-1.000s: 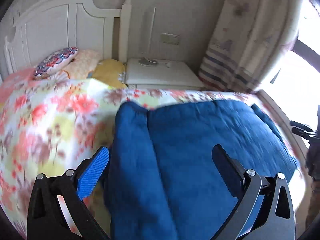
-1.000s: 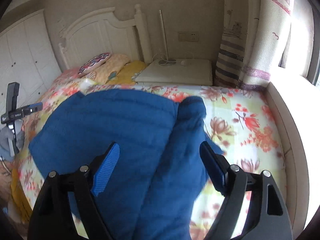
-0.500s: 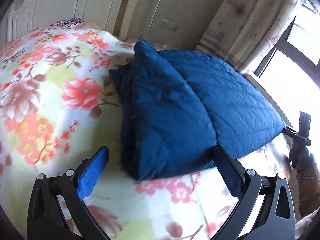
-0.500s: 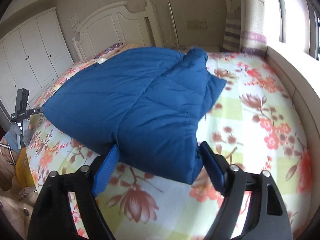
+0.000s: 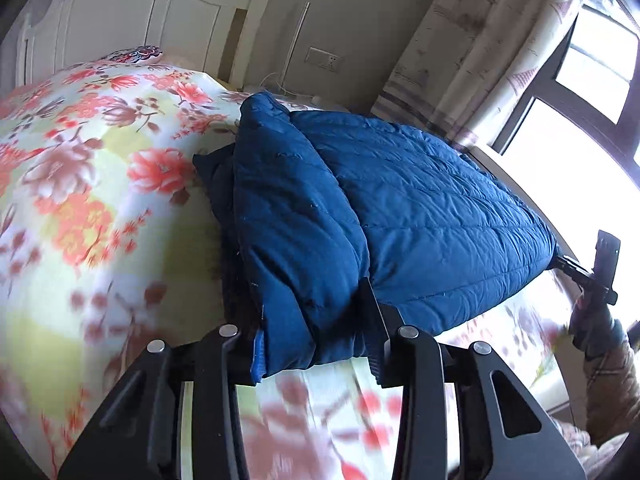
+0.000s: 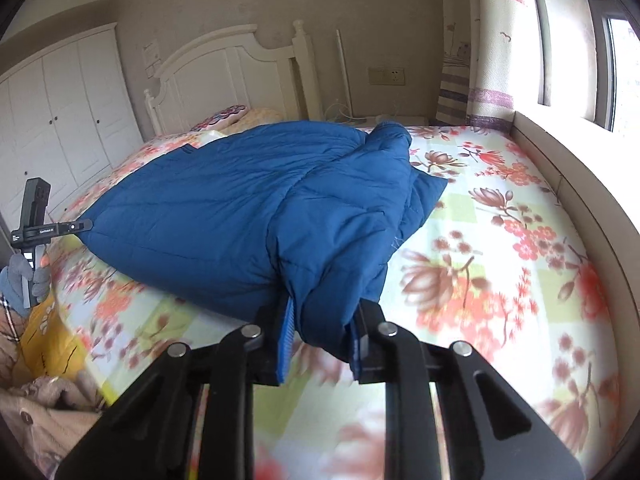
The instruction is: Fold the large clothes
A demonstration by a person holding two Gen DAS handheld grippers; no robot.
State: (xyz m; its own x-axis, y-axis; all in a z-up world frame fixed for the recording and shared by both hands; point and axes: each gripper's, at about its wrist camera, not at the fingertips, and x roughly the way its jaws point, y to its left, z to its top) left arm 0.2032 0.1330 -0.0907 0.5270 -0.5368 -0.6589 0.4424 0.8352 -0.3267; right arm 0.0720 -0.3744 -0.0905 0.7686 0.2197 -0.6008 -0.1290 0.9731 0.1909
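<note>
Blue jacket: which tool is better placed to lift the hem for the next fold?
Neither leads: left tool and right tool each clamp a near corner of the blue jacket; lift together.

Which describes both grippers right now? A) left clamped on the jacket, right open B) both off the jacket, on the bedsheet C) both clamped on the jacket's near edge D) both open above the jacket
C: the left gripper and the right gripper each have the near edge of the blue jacket bunched between their fingers.

text: small white lettering on left gripper body | too small to read
</note>
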